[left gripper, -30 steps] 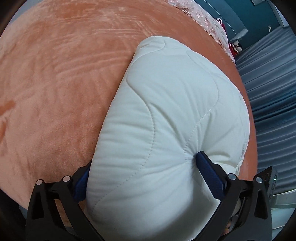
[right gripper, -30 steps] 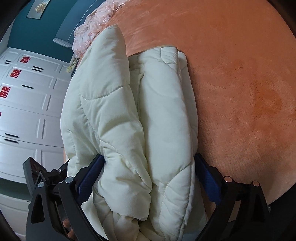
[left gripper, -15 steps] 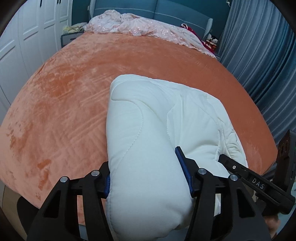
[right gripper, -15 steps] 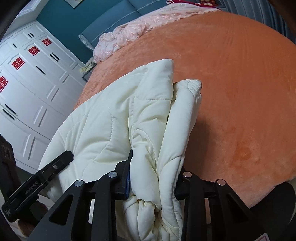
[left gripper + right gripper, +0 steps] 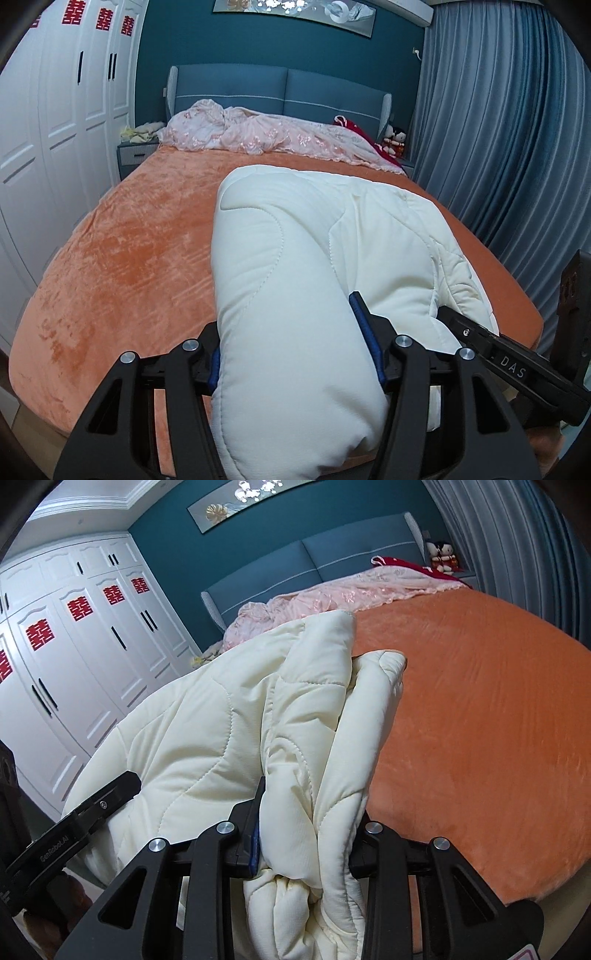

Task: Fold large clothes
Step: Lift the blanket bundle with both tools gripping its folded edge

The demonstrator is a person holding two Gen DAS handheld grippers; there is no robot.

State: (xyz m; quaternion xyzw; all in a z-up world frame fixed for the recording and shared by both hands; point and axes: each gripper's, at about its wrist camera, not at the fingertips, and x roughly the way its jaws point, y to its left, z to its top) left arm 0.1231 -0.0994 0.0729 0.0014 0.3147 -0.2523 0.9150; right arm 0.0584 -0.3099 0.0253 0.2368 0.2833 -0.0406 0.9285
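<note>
Both grippers clench the cream quilted coat, left gripper on one thick padded fold, right gripper on a bunched edge, prob. to raise it off the orange bed for a fold. Beyond the fingers the coat drapes toward the bed; its lower end drops below the fingers, cut off, and sleeves or collar can't be made out.

- Cream quilted padded coat is draped over the near part of the orange plush bedspread.
- Crumpled pink lace coverlet lies behind it, against the blue upholstered headboard.
- White panelled wardrobe stands left of the bed; grey-blue pleated curtains hang right.
</note>
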